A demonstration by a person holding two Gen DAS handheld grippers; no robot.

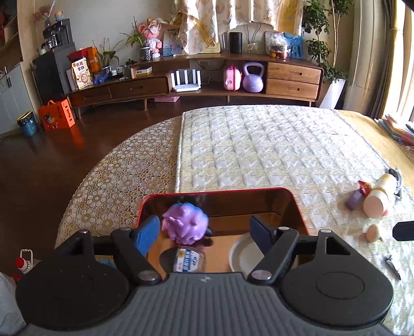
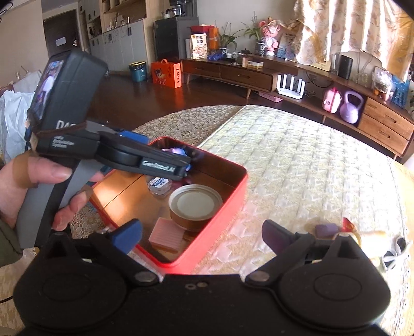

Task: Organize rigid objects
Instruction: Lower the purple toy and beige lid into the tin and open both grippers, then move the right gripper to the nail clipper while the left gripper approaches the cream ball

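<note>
Both the left gripper (image 1: 205, 234) and right gripper (image 2: 201, 236) spread blue-padded jaws empty over the glossy red tin (image 2: 233, 199); a lumpy purple toy (image 1: 185, 223) lies inside.

Quilted mat (image 1: 271, 144), red tin (image 2: 220, 206), bottle (image 1: 380, 196), egg (image 1: 372, 232)

Both wrist cameras look steeply down from close above the red tin (image 1: 295, 204) (image 2: 220, 214), the right one from farther right; both share the wooden sideboard (image 1: 292, 77) (image 2: 383, 126).

A home living room: low wooden TV sideboard (image 1: 196, 77), curtains (image 1: 222, 20), houseplants (image 1: 318, 38).
</note>
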